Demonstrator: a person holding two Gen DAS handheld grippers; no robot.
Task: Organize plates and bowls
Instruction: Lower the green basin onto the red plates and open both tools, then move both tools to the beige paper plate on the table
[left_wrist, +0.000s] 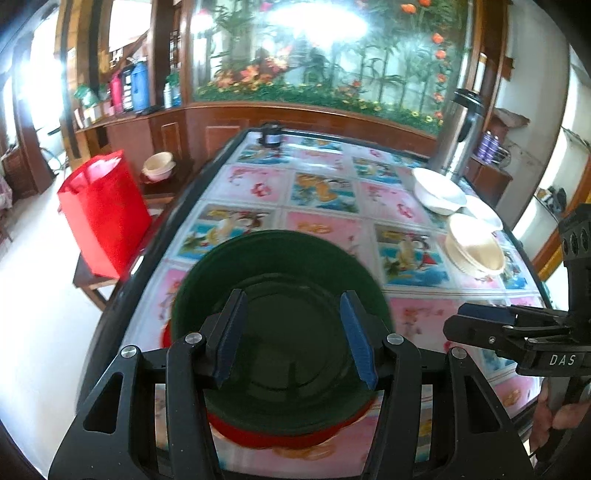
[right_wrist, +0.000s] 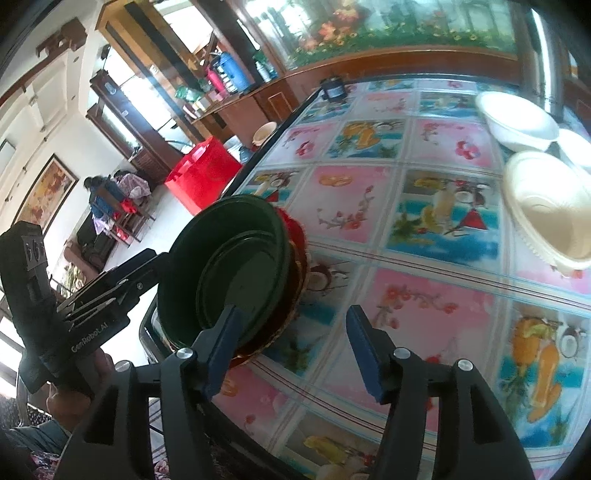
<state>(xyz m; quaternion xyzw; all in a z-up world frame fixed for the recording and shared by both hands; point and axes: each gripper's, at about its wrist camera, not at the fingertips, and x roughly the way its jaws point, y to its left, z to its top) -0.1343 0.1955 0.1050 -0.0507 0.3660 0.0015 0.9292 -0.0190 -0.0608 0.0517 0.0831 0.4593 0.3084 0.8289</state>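
A: What stood at the left of the table (left_wrist: 258, 192)?

B: The green bowl (left_wrist: 280, 295) sat nested on a red dish (left_wrist: 258, 435) near the left edge, stacked, it seems, to gather the dark pieces in one pile. The left gripper (left_wrist: 291, 336) hung over it with its jaws apart and nothing between the pads; the bowl only showed through the gap, so it looked let go.

A: And the other one?

B: The right gripper (right_wrist: 295, 347) was released too, its pads over bare cloth just right of the stack (right_wrist: 236, 273). No earlier view is given, so how it got there cannot be told.

A: Further right?

B: The cream bowl (right_wrist: 550, 210) and two white dishes (right_wrist: 517, 122) lay well apart from the stack, near the far right edge. Likely they were next to be sorted, the light pieces kept together.
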